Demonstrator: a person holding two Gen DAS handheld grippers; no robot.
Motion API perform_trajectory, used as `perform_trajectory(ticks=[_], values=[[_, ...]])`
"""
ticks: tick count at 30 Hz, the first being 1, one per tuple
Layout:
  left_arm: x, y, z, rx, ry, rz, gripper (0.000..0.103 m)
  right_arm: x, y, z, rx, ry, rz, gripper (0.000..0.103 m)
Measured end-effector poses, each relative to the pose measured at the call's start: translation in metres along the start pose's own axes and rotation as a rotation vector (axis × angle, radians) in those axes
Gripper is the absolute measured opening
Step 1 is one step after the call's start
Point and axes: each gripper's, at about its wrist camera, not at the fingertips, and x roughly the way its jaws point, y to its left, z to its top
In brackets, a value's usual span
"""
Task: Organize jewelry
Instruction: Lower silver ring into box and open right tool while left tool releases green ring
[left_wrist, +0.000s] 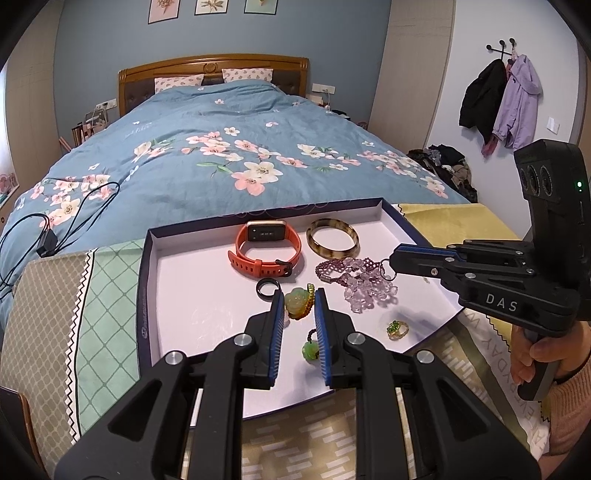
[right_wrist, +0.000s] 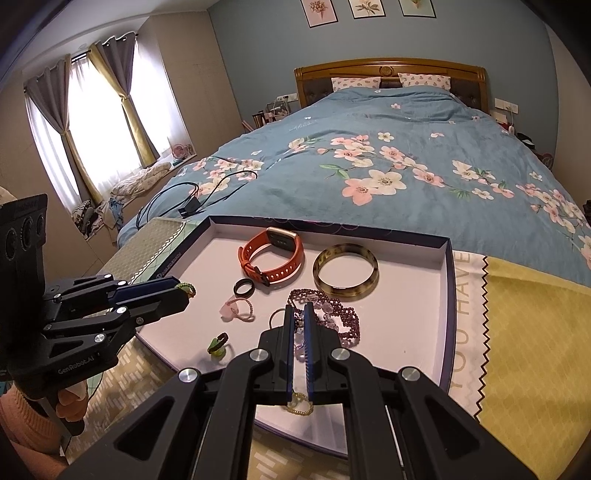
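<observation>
Both views are taken close above the shallow box lid (left_wrist: 147, 280), angled down toward the bed (left_wrist: 229, 147). Lid, bed and headboard (right_wrist: 388, 68) are shared; each gripper is seen by the opposite camera.

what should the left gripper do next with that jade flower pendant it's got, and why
Probably lift the left gripper slightly and carry the jade flower pendant toward a bare patch of the tray. Its pads look closed on the pendant, whose green bead trails below on the cord. The black ring sits very close beside it, so rising first should avoid dragging into the ring.
</observation>
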Motion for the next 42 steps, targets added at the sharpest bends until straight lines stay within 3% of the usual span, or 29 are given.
perform_trajectory(ticks=[27,42], values=[[0.031,0.001,0.001,-0.013,0.054,0.022,0.017,0.015,-0.008,0.0,0.024,0.036,-0.016,0.004],[0.051,0.003,-0.003,-0.034,0.116,-0.003,0.017,0.027,-0.011,-0.004,0.039,0.072,-0.029,0.004]])
